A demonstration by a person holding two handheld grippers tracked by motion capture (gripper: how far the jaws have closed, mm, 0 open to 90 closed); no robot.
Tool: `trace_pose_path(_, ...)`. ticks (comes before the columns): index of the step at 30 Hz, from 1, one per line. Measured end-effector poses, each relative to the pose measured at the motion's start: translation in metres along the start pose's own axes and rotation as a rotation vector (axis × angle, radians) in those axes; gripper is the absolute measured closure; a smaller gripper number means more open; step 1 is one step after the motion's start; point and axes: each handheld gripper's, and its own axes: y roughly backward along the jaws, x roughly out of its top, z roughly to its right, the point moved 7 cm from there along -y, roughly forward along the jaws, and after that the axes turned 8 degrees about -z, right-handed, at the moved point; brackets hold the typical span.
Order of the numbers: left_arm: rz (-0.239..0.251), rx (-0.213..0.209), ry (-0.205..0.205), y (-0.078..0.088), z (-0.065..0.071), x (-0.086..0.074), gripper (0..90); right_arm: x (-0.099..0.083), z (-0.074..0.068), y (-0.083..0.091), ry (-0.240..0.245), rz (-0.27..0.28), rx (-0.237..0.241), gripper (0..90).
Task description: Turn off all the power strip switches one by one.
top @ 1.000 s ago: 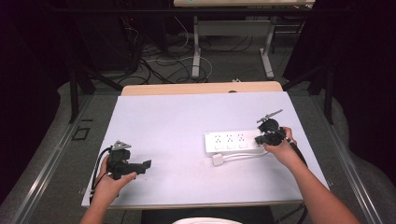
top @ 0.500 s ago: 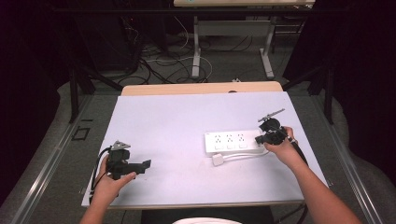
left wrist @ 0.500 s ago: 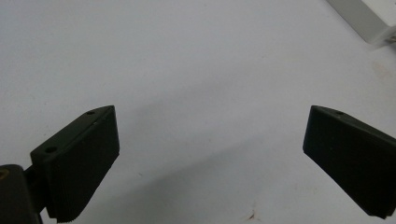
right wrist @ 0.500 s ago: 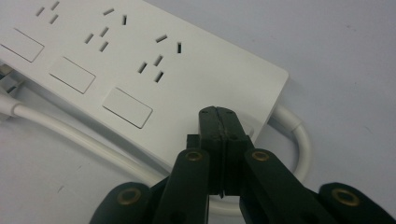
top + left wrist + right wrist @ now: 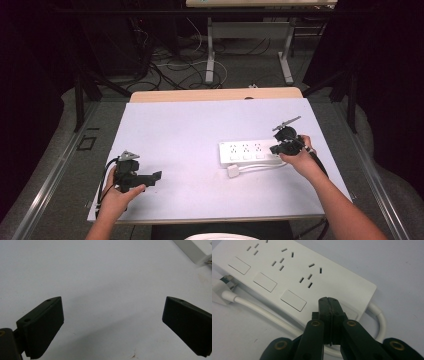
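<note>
A pale table takes up the middle of the high view. Right of centre lies a white power strip, its white cable looping along the lower edge to a plug. At the strip's right end the right gripper presses down, jaws closed together on nothing. At lower left the left gripper hovers with jaws wide apart.

Dark room; white table; grey floor, loose cables, desk legs behind.
</note>
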Motion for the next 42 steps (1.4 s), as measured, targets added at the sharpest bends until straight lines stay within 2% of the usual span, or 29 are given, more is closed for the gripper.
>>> trace_pose_path(5, 0.000, 0.000, 0.000, 0.000, 0.000, 0.000, 3.8, 0.001, -0.004, 0.001, 0.018, -0.001, 0.007, 90.0)
trace_pose_path(18, -0.002, 0.004, -0.005, -0.001, 0.000, 0.000, 3.9, 0.006, -0.015, 0.000, 0.029, -0.005, 0.018, 90.0)
trace_pose_path(19, -0.004, 0.004, -0.006, 0.000, 0.000, 0.000, 3.9, 0.007, -0.016, -0.001, 0.029, 0.010, 0.023, 90.0)
trace_pose_path(20, -0.002, 0.005, -0.008, -0.001, 0.000, 0.000, 3.9, 0.007, -0.016, 0.000, 0.048, -0.002, 0.023, 90.0)
trace_pose_path(25, 0.001, 0.008, -0.013, -0.001, 0.000, 0.000, 3.9, 0.008, -0.021, -0.002, 0.057, -0.004, 0.026, 90.0)
trace_pose_path(27, 0.000, 0.007, -0.012, -0.001, 0.000, 0.000, 3.9, 0.010, -0.023, -0.003, 0.054, 0.011, 0.029, 90.0)
trace_pose_path(29, -0.001, 0.009, -0.013, -0.001, 0.000, 0.000, 3.9, 0.010, -0.024, -0.002, 0.050, -0.010, 0.026, 90.0)
trace_pose_path(34, -0.001, 0.011, -0.012, -0.001, 0.000, -0.001, 3.9, 0.012, -0.028, -0.003, 0.059, -0.009, 0.027, 90.0)
trace_pose_path(35, -0.001, 0.011, -0.012, -0.001, 0.000, -0.001, 3.9, 0.013, -0.028, -0.003, 0.078, 0.004, 0.037, 90.0)
trace_pose_path(38, 0.000, 0.011, -0.012, -0.001, 0.000, -0.001, 3.9, 0.013, -0.030, -0.003, 0.064, -0.010, 0.030, 90.0)
trace_pose_path(40, 0.000, 0.011, -0.013, -0.001, 0.000, -0.001, 3.9, 0.014, -0.030, -0.002, 0.084, -0.006, 0.035, 90.0)
trace_pose_path(42, 0.001, 0.009, -0.013, -0.001, 0.000, -0.001, 3.9, 0.014, -0.031, -0.003, 0.082, -0.005, 0.033, 90.0)
